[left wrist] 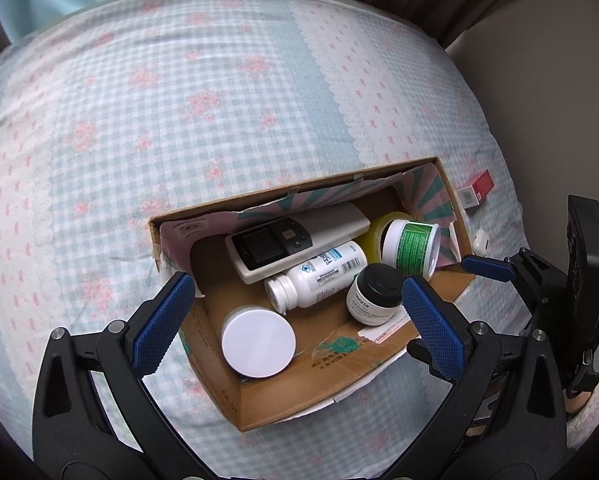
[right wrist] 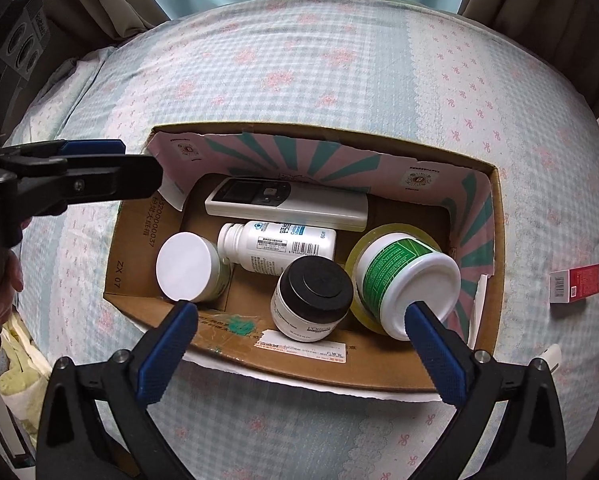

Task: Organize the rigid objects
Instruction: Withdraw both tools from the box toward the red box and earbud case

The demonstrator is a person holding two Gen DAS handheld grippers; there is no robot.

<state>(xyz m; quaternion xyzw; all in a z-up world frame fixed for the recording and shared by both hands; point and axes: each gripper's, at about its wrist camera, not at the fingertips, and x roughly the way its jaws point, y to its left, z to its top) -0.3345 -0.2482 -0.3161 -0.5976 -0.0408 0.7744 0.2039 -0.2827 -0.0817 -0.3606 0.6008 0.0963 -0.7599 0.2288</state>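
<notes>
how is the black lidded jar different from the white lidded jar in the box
The black-lidded jar has a white body with printed text and sits mid-box by the near wall; the white-lidded jar has a pale greenish body and sits at the box's left end. The black lid is recessed in the centre, while the white lid is flat and plain. Both stand upright inside the cardboard box, touching the lying white bottle.

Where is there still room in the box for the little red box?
Bare cardboard floor shows in the cardboard box at its near left corner, between the white-lidded jar and the black-lidded jar. The right end is crowded by the green-labelled tub and tape roll. The red box lies outside.
</notes>
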